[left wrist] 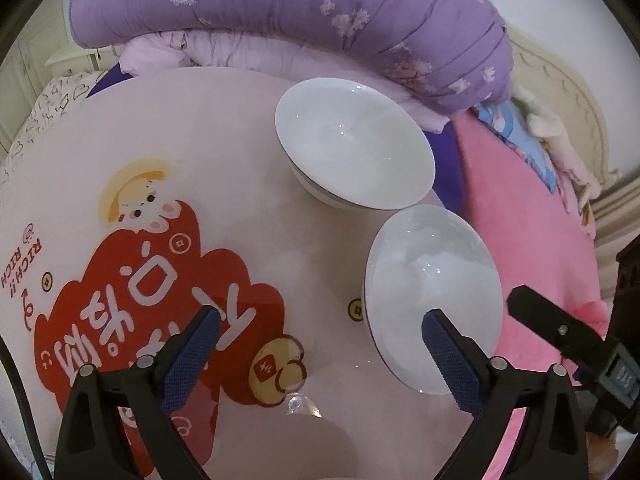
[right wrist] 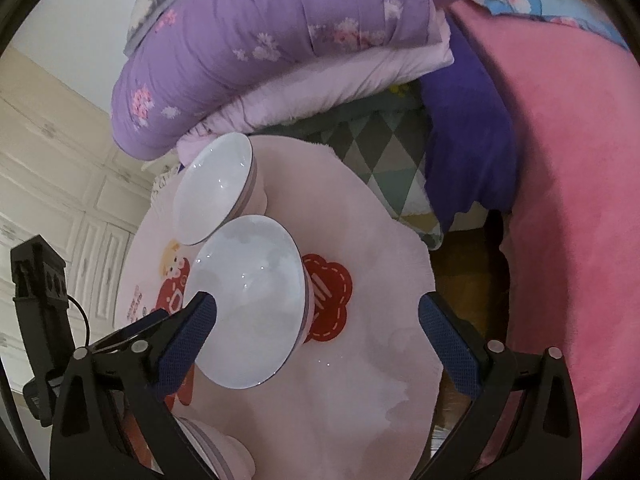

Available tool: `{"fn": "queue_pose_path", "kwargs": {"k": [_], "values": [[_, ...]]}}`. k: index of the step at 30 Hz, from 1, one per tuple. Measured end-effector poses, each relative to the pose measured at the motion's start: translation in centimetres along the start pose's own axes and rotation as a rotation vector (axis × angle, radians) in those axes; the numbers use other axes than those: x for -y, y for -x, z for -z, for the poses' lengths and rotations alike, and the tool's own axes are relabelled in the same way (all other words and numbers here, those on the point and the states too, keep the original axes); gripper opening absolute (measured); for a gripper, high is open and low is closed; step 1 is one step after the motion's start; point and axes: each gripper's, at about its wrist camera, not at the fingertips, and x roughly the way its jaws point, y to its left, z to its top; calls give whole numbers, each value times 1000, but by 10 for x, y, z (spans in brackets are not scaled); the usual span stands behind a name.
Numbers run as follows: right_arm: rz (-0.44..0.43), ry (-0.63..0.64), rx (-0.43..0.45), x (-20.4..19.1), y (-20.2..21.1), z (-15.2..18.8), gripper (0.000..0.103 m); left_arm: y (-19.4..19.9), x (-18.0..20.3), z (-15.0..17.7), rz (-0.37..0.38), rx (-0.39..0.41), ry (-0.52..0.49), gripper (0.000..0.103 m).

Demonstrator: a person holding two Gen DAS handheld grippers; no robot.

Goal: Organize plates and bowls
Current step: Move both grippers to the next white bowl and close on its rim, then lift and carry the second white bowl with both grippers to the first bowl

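Glazed near bowl (right wrist: 248, 304) slippery: your right tool (right wrist: 318, 312) gapes empty, left tool (left wrist: 320, 328) likewise; shallow rim pinch risks tipping into far bowl (right wrist: 216, 188).

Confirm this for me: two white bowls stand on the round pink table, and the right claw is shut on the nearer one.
Not quite. The two white bowls, the nearer bowl and the farther bowl, do stand on the round pink table, but the right claw is open, as the right wrist view shows.
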Motion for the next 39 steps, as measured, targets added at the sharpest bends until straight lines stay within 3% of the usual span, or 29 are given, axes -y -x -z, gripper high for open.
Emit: {"fn": "queue_pose_path", "kwargs": {"k": [4,6,8,11,13,15,16,26,39], "values": [[6,10,-33,-3,-11,0,91,-12,2,-2,19,-32,1,79],[10,11,-48,-4,-16,0,80,-20,4,-4,25,-51,0,71],[12,10,-67,-4,-21,1,72,-28,5,-5,36,-76,2,56],[10,13,-88,-5,-27,2,46,-37,6,-8,69,-102,2,39],[-1,9,-97,-5,-30,3,21,-39,7,-11,89,-103,-4,28],[-16,7,-99,-5,-30,5,15,-40,11,-13,104,-106,-15,18],[-12,8,-96,-7,-30,5,15,-41,13,-14,106,-106,-19,13],[8,3,-95,-12,-27,9,15,-42,19,-9,87,-100,-21,12],[7,10,-78,-22,-6,19,15,-8,20,4,100,-77,-36,12]]}}
